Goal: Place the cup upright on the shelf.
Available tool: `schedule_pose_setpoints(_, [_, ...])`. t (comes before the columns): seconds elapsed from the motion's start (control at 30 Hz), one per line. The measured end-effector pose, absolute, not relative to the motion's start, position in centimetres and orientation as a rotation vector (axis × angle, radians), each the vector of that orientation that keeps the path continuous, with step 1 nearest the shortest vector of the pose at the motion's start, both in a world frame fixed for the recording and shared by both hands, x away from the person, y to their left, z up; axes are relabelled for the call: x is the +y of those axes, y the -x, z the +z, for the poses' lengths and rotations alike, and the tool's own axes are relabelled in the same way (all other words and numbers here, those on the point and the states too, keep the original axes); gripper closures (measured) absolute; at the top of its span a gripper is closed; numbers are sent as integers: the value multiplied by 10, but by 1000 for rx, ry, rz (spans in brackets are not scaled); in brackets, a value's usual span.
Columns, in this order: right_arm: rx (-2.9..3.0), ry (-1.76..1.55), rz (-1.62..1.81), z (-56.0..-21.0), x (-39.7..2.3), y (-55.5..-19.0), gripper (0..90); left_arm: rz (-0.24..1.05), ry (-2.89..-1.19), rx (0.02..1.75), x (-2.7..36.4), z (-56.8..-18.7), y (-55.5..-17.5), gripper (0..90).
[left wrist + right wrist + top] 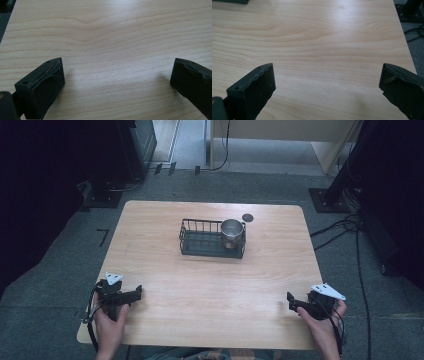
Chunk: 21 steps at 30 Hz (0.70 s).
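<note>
Both hands rest at the table's (210,285) near corners, left gripper (136,293) and right gripper (291,300) gaping wide, holding nothing; the high view adds a steel cup (231,232) inside a wire basket (200,242).

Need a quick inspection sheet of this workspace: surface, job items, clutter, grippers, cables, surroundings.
Surface: light wooden table, bare near the person.
Job's things: steel cup standing in the right end of a dark wire basket, mid-table toward the far side.
Clutter: small dark disc just beyond the basket.
Grippers: left hand-held gripper and right hand-held gripper at the near corners, jaws wide apart, holding nothing.
Cables: black cables on the floor at the right.
Surroundings: grey floor, dark stands at both sides.
</note>
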State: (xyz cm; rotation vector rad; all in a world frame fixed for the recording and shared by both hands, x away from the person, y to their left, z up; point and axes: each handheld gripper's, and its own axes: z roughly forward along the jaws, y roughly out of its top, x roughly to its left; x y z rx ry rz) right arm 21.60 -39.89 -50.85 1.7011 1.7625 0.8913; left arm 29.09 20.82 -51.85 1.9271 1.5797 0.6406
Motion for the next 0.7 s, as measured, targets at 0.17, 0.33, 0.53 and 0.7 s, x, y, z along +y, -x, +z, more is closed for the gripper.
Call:
schedule_pose_setpoints(0.17, [1753,-1726,855,-515,-407,-209,2,640,-1927,1580,208,-519,-291,0])
schedule_pose_setpoints(0.33, [1764,-1740,820,-520,-411,-203,2,640,-1928,1580,208,-518,-291,0])
schedule_pose_setpoints(0.53, [1771,-1744,774,-526,-412,-201,2,641,-1927,1580,208,-519,-291,0])
schedule_pose_setpoints(0.7, [1780,-1747,772,-528,-411,-201,3,641,-1927,1580,208,-519,-291,0])
